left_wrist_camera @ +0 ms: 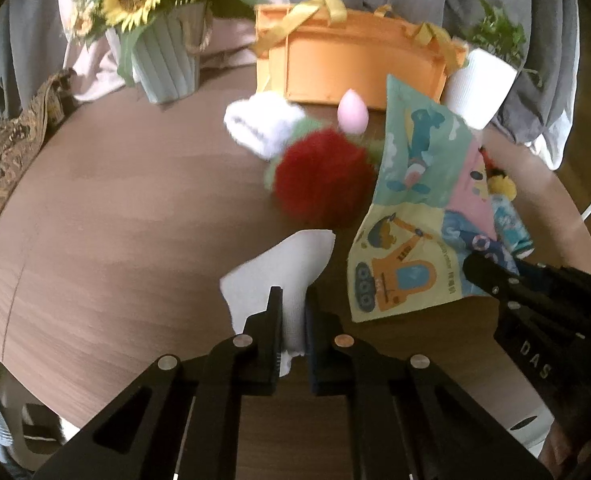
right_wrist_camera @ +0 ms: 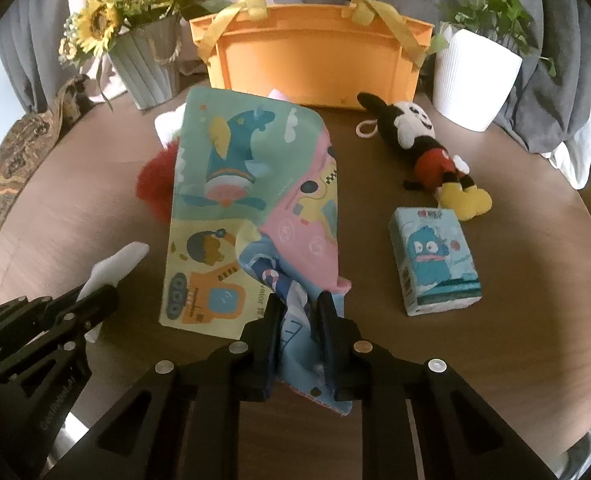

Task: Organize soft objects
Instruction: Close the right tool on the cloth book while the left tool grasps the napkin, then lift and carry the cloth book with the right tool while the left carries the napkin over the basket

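Left gripper (left_wrist_camera: 293, 320) jaws clamp white cloth (left_wrist_camera: 283, 268), right gripper (right_wrist_camera: 301, 320) jaws clamp cartoon cloth (right_wrist_camera: 251, 208); right housing reads "DAS", other print illegible.

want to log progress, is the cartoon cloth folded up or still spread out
Mostly spread out. The cartoon cloth shows its printed panels open, with only the near corner bunched between the right gripper fingers.

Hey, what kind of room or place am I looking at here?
Probably a home living or dining area, staged for tidying. A round wooden table holds a sunflower vase, a potted plant, an orange storage bin and a Mickey plush, with grey curtains behind.
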Demonstrator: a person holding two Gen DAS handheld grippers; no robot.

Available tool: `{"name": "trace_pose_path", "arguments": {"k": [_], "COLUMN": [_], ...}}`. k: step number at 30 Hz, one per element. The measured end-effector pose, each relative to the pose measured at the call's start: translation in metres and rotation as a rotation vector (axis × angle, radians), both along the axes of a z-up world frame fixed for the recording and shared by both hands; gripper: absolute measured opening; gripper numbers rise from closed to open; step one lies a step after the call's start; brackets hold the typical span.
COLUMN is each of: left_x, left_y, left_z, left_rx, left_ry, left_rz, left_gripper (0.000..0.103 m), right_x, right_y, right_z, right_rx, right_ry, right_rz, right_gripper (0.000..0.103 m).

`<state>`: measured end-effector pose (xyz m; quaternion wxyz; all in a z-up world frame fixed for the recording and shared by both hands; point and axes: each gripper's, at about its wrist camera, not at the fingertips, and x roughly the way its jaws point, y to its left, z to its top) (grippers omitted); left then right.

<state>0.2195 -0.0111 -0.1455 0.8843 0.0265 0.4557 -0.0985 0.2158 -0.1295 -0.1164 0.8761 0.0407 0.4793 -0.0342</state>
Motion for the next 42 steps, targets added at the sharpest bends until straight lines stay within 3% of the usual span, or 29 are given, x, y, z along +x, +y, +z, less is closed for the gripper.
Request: {"name": "trace_pose_path", "arguments": {"k": [18,28,42], "left_x": [0.028,0.077,0.164], "left_y": [-0.030,-0.034,-0.047], "left_z": [0.098,0.138,0.190], "left_rx": [-0.067,-0.071,-0.076], "left_ry": [-0.192,-0.285,-0.417], "left_rz": [0.003,-0.123,-0.155], "left_gripper": [0.011,0.011,0.011], "right_x": [0.022,0.061,0.145], "right_y": [-0.039,-0.047,-0.065], "right_z": [0.091,0.133,0.184], "right_rx": [0.027,0.039,0.037], "right_ry": [-0.228,-0.293,-0.346], "right_rz": [0.002,-0.067,-0.059], "right_gripper": [0.019,0.019,0.019]}}
